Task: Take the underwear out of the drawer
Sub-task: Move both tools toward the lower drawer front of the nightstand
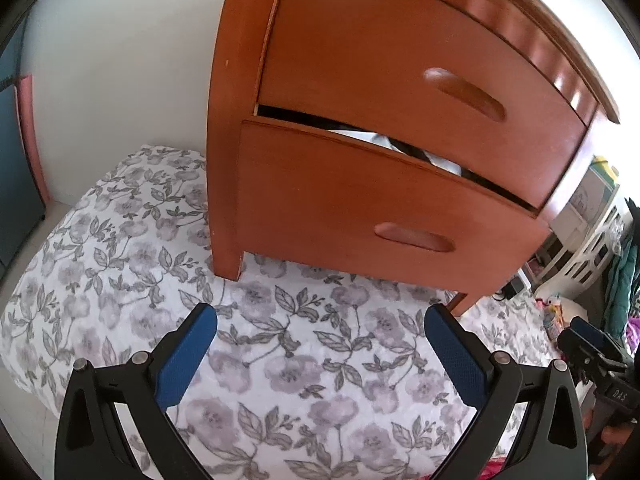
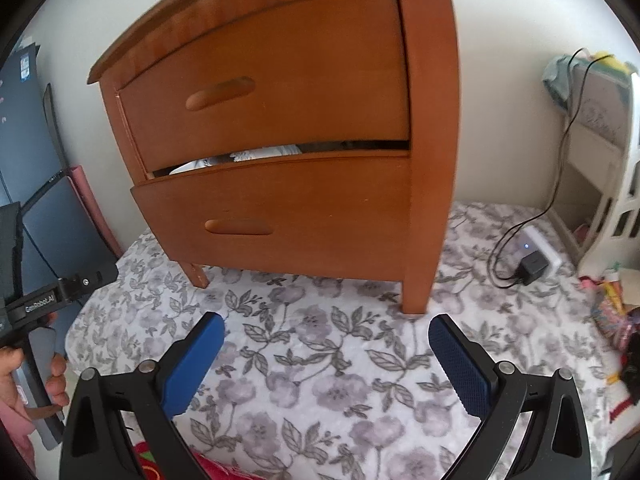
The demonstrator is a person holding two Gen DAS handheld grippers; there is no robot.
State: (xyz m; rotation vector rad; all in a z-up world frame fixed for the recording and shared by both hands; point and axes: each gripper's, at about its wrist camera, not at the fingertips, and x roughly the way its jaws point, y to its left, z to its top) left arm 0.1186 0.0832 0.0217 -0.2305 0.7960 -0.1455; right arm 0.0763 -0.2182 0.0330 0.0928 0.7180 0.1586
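Both the left gripper point(image 1: 320, 330) and right gripper point(image 2: 326, 338) gape empty before the drawer point(image 2: 280, 208); only the right view shows a charger point(image 2: 531, 267).

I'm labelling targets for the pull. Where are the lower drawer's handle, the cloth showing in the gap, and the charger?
lower drawer handle point(image 2: 238, 227), right wrist view, recess middle
cloth point(image 2: 256, 155), right wrist view, white fold
charger point(image 2: 532, 272), right wrist view, black body

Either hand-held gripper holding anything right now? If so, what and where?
Nothing is held. The left hand-held gripper and right hand-held gripper are both open and empty above the floral sheet, short of the nightstand's slightly open lower drawer.
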